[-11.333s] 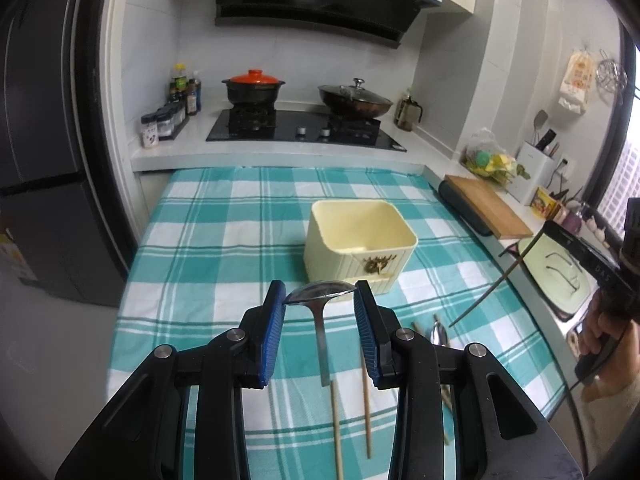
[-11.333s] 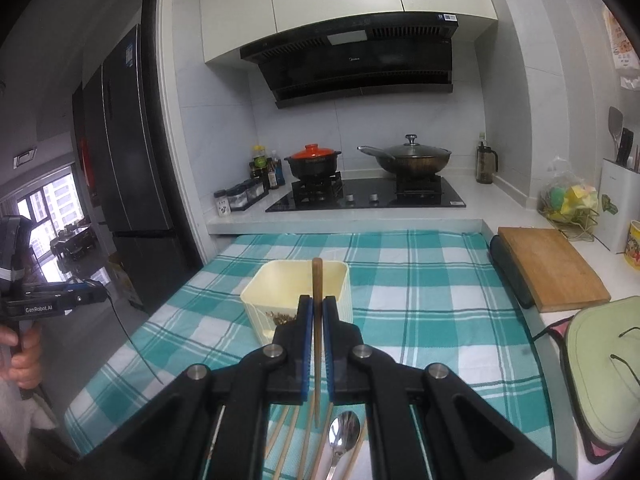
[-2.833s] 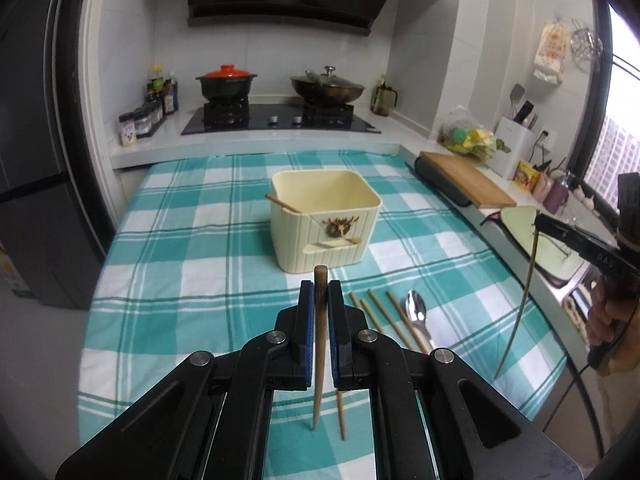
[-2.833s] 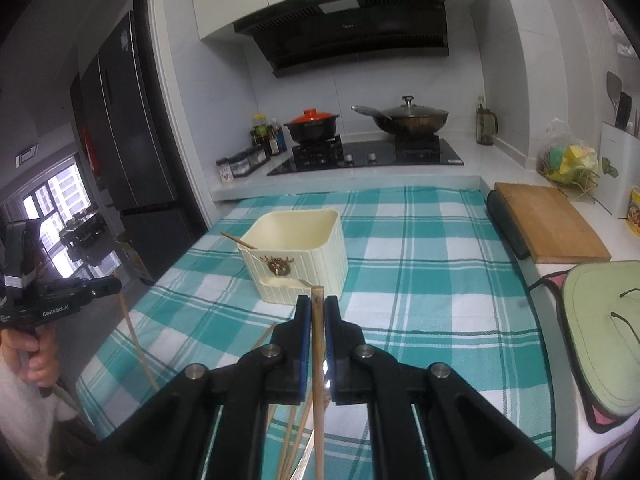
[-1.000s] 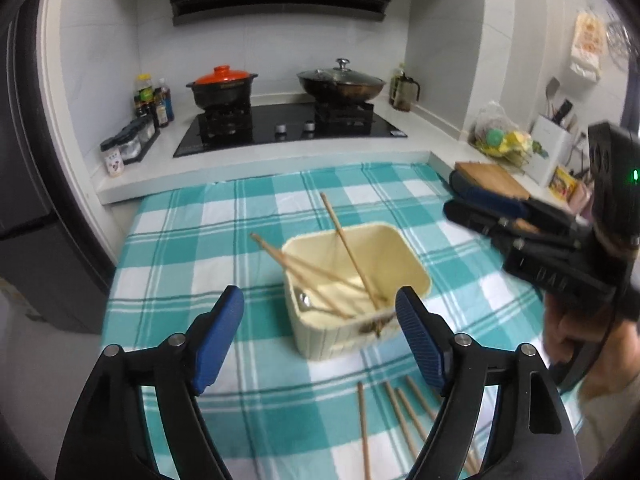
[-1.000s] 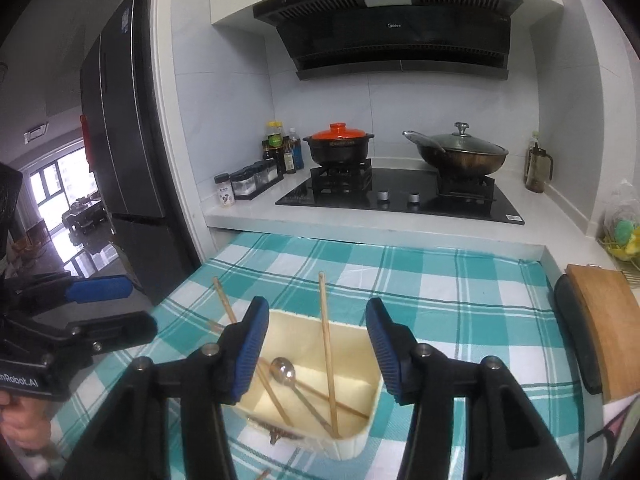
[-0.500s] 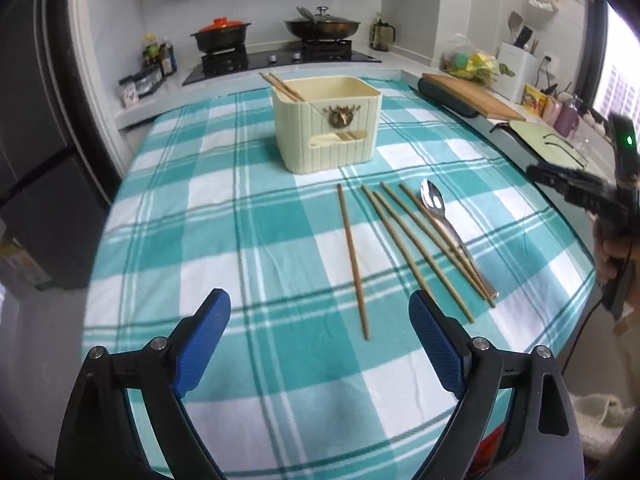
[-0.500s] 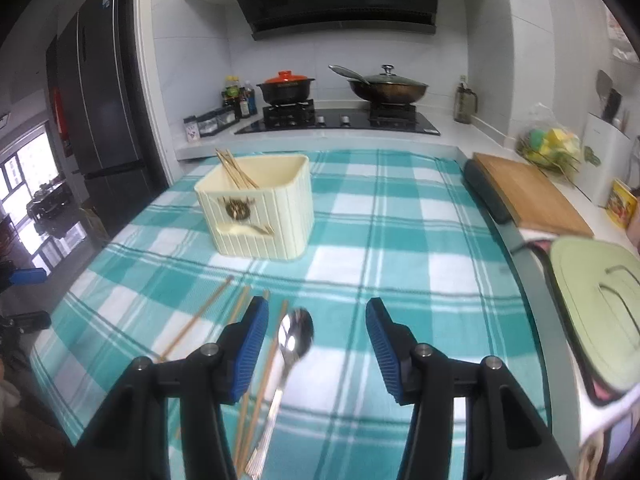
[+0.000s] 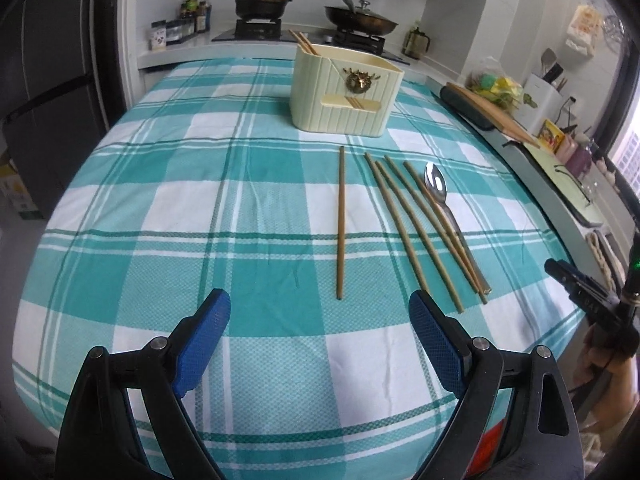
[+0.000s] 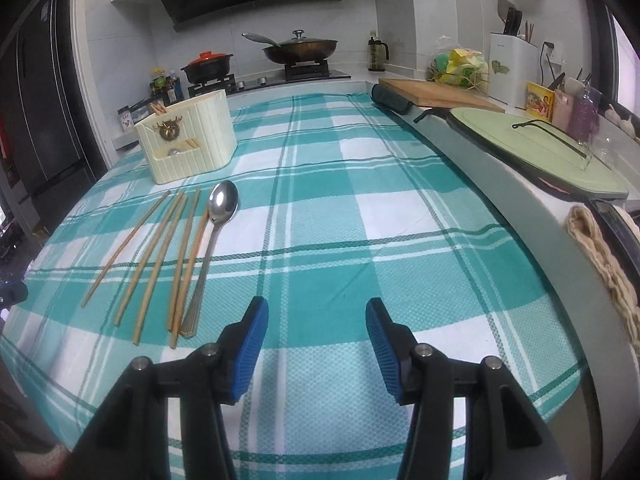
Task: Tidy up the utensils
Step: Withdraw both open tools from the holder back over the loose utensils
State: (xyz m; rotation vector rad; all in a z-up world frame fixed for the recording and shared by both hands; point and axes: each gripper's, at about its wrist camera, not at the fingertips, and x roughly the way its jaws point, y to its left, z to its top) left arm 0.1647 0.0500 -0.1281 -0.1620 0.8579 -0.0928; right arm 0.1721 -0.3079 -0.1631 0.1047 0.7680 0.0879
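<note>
Left gripper (image 9: 320, 322): hung over the near part of the teal-and-white checked tablecloth (image 9: 224, 184), blue pads spread wide, nothing between them, no utensil touched. Right gripper (image 10: 317, 330): jaws parted to a middling gap, also empty, poised above the cloth just to the right of the loose utensils.

On the cloth, ahead of the left gripper: one wooden chopstick (image 9: 340, 222) lying alone, roughly straight away from the camera. Just to its right, four more chopsticks (image 9: 416, 228) fanned side by side, close together. Beside these, on the far right of the row, a metal spoon (image 9: 436, 182), bowl toward the holder, handle running back alongside the last chopstick and apparently touching it. Same row seen from the right wrist: spoon (image 10: 223, 202) nearest the right gripper, chopsticks (image 10: 168, 256) further left.

Beyond the row, a cream ribbed utensil holder (image 9: 346, 92) stood upright on the cloth, well apart from both grippers. Chopstick ends (image 9: 302, 42) stuck out over its back-left corner. A small front shelf on it with a few stick tips resting there.

At the right edge of the left wrist view: a hand (image 9: 600, 364) gripping the other gripper's handle
</note>
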